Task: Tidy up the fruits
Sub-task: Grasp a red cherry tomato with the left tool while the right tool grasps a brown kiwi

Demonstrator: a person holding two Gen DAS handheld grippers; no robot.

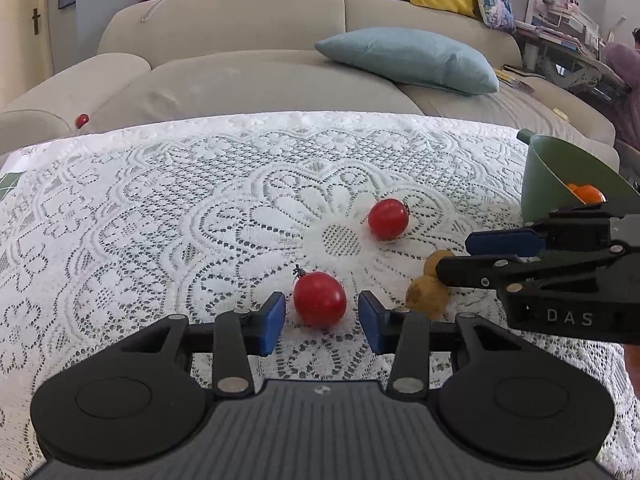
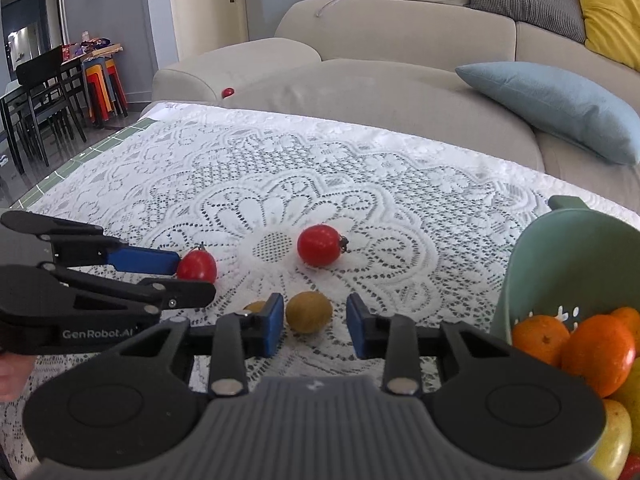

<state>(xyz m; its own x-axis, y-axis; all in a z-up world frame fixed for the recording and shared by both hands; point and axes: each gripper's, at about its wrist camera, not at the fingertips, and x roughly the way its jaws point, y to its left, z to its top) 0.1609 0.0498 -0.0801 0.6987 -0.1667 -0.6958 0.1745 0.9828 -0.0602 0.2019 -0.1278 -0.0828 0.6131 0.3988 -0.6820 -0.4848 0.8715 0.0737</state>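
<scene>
On the lace-covered table [image 1: 160, 200] a red tomato [image 1: 320, 299] lies between the blue pads of my left gripper [image 1: 322, 322]; a small gap shows on each side, so it is open. The right wrist view shows this gripper [image 2: 192, 280] from the side with the tomato [image 2: 197, 266] at its tips. My right gripper [image 2: 314, 326] straddles a small brown-yellow fruit [image 2: 308, 312]; the right pad stands clear of it, so it is open. A second brown fruit [image 2: 256, 306] peeks from behind the left finger. Another tomato [image 2: 320, 246] lies farther out.
A green bowl [image 2: 532, 272] at the table's right edge holds oranges [image 2: 596, 356] and other fruit. Behind the table stands a beige sofa [image 1: 248, 80] with a blue cushion [image 1: 412, 58] and a small red fruit [image 1: 83, 120]. A person [image 1: 624, 76] sits far right.
</scene>
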